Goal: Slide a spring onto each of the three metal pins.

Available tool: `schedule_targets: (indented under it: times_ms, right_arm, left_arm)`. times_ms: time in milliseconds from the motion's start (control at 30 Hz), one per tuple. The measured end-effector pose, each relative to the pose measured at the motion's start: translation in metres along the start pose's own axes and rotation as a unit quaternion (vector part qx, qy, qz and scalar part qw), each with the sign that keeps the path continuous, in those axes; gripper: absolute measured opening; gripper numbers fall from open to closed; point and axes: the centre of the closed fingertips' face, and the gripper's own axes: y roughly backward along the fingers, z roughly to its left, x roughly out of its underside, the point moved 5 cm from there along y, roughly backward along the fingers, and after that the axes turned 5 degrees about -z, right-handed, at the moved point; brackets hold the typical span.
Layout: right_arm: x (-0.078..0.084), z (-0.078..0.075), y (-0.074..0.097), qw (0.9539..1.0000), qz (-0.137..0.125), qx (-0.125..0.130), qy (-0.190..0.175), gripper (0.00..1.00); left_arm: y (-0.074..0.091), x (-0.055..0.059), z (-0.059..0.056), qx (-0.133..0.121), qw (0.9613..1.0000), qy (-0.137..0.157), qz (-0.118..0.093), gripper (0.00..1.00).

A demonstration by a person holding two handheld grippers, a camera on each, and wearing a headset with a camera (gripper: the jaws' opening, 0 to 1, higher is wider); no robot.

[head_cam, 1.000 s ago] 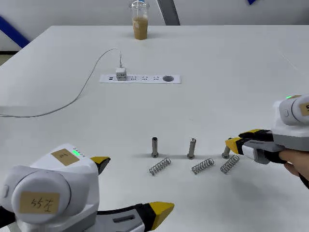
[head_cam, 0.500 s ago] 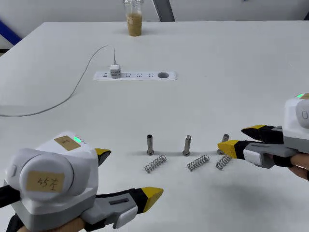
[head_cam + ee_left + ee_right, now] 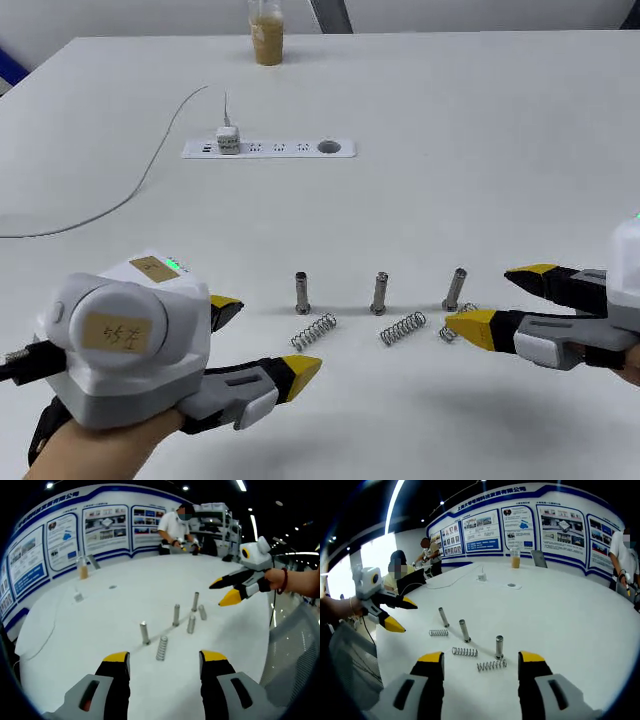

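Three coiled steel springs lie flat on the white table (image 3: 450, 120) in the head view: left spring (image 3: 313, 332), middle spring (image 3: 402, 327), right spring (image 3: 452, 325). Each lies just in front of an upright metal post: left pin (image 3: 301, 293), middle pin (image 3: 379, 293), right pin (image 3: 456, 288), and all three pins are bare. The left gripper (image 3: 262, 340) hovers at the near left, yellow-tipped jaws spread wide and empty. The right gripper (image 3: 497, 298) is at the right, also wide, with its nearer tip just beside the right spring. Far back sit a white power strip (image 3: 268, 148) and a clear cup of brown drink (image 3: 265, 25).

Over to the left gripper view: the left gripper (image 3: 165, 656) gapes, holding nothing, and the left spring (image 3: 162, 648) lies ahead between its tips. The right gripper (image 3: 223, 591) hangs open beyond the row.

Now the right gripper view: the right gripper (image 3: 480, 657) is wide and empty, with the right spring (image 3: 491, 665) just ahead by the right pin (image 3: 499, 646). The left gripper (image 3: 403, 615) is open at far left.
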Motion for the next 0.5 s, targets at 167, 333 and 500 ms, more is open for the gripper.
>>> schedule_targets:
  times_ms: [167, 333, 500]
  right_arm:
    - [0.002, 0.005, 0.005, 0.9998, -0.014, -0.016, -0.003, 0.65]
    - [0.004, 0.011, 0.01, 0.9993, -0.023, -0.029, -0.006, 0.7]
    - [0.006, 0.015, 0.013, 0.9989, -0.026, -0.038, -0.009, 0.72]
  left_arm:
    - [-0.01, 0.003, 0.002, 0.012, 0.9998, -0.008, 0.01, 0.51]
    - [-0.021, 0.008, 0.004, 0.023, 0.9992, -0.017, 0.027, 0.48]
    - [-0.032, 0.014, 0.004, 0.034, 0.9983, -0.02, 0.042, 0.44]
